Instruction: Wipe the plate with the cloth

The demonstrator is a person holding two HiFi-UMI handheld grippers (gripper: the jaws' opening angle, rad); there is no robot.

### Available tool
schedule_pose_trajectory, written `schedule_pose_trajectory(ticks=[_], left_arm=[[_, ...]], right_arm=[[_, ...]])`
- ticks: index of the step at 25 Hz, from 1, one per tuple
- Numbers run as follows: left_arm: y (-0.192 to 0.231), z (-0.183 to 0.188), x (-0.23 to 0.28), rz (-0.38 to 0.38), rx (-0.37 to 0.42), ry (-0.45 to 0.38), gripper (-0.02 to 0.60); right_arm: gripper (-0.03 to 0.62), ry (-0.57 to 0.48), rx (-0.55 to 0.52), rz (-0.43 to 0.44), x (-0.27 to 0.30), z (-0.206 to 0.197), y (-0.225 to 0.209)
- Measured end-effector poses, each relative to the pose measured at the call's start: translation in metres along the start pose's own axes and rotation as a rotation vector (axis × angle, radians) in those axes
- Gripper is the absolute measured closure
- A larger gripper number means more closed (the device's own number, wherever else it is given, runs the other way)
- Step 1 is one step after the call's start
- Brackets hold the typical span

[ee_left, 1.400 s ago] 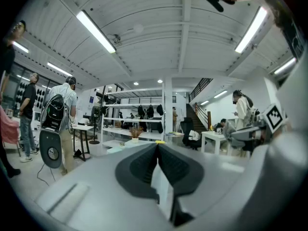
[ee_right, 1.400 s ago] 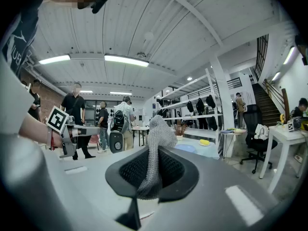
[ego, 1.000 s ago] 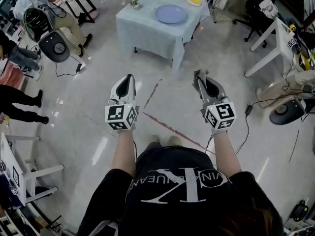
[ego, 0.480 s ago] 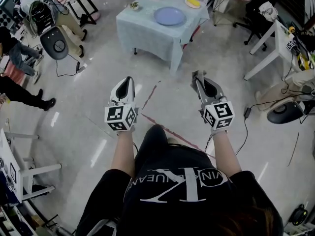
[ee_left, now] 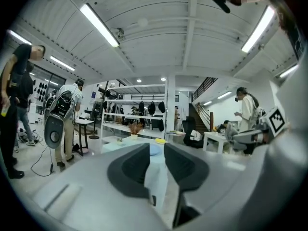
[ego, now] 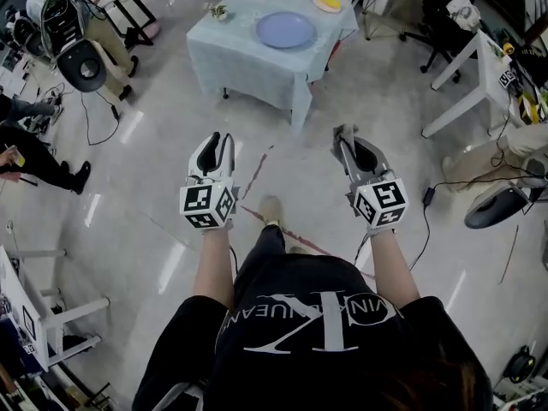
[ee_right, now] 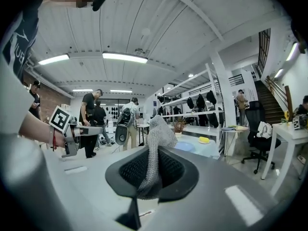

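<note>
1. Jaws of the right gripper (ee_right: pixel 155 170) are pressed together on a grey mesh cloth (ee_right: pixel 159 129), whose free end stands up past the tips.
2. The left gripper (ee_left: pixel 157 167) has its jaws a little apart, with nothing between them. The floor and the far table show through the gap.
3. In the head view both arms reach forward at waist height. The left gripper (ego: pixel 219 142) and right gripper (ego: pixel 344 137) are level with each other and well apart, both aimed toward 12 o'clock, marker cubes nearest the body.
4. One shoe (ego: pixel 271 208) shows on the pale floor between the grippers, beside a red tape line (ego: pixel 257 171).
5. The plate (ego: pixel 286 30), round and light blue, lies on a table (ego: pixel 248 71) draped in a pale cloth at 12 o'clock, well apart from both grippers.
6. On that table, a yellow item on a small dish (ego: pixel 328 1) sits at the plate's 1 o'clock and a small plant (ego: pixel 217 10) at its 10 o'clock.
7. Open floor lies between the person and the table.
8. People (ego: pixel 51 7) stand and sit at 10 o'clock. A white desk (ego: pixel 467 67) and a black office chair (ego: pixel 432 26) are at 2 o'clock.
</note>
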State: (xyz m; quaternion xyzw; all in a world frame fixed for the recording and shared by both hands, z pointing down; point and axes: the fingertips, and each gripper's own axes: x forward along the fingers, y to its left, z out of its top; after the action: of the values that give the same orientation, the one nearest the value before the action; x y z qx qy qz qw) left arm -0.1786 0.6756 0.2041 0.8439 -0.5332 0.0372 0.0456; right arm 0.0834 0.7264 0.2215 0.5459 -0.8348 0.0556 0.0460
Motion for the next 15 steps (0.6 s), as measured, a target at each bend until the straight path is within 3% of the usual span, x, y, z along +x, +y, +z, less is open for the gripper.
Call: schedule_pose_trajectory(ticks=[15], left_arm=[[0.079,0.011,0.176,-0.068,-0.012,0.068,0.581]], right_arm=[[0.553,0.037,0.071,-0.098,0.151,0.019,-0.075]])
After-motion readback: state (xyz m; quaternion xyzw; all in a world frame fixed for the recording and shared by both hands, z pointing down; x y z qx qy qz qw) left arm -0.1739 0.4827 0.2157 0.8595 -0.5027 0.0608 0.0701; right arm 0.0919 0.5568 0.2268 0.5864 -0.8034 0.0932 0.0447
